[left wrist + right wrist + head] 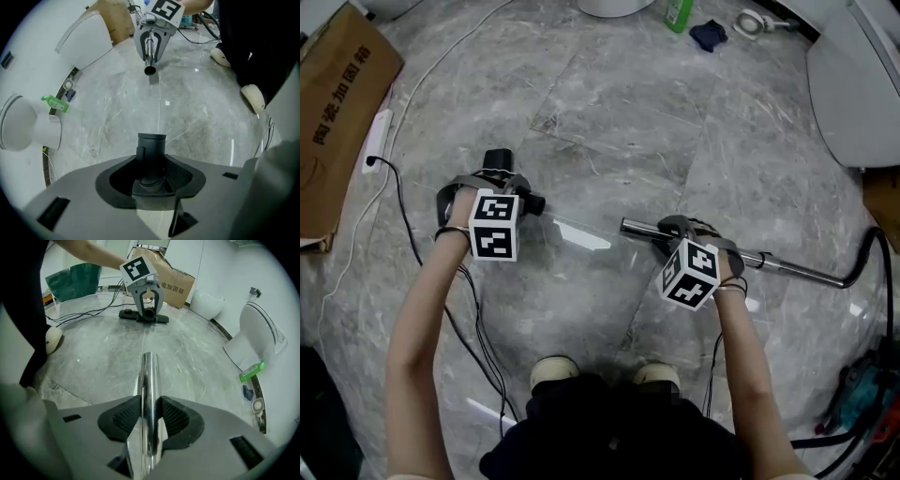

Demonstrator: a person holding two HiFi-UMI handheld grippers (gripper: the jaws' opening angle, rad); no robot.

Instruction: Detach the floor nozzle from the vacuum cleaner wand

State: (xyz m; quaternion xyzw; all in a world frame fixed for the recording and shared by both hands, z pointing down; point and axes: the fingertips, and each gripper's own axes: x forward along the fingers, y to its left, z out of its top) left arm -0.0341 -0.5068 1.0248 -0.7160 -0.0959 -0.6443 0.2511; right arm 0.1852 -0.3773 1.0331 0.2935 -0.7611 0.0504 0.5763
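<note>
Along the floor's left edge leans a brown cardboard box (342,103) with printed characters; no view shows its inside. A white power strip (377,141) lies beside it on the glossy grey marble floor (619,103).

Left of the floor's middle, the left tool (151,174) is clenched on the matte black round neck of the floor nozzle (151,150), which sits in the ribbed dark pads. The head view mostly hides the nozzle under the hand. The right gripper view shows its flat black head down at the floor and the open mouth of its neck facing the wand.

A bare stretch of marble separates nozzle and wand, so the two are apart.

Right of the middle, the right tool (150,420) grips the wand (787,268), a straight, mirror-bright metal tube pinched between both pads. Its hollow free end points toward the nozzle, and only the left gripper view shows that it is open. At the floor's right edge the wand meets a curved black hose (874,248).

Toward the far edge stand a green bottle (679,11) and a crumpled dark blue cloth (709,36), near a smooth white toilet (255,329).
</note>
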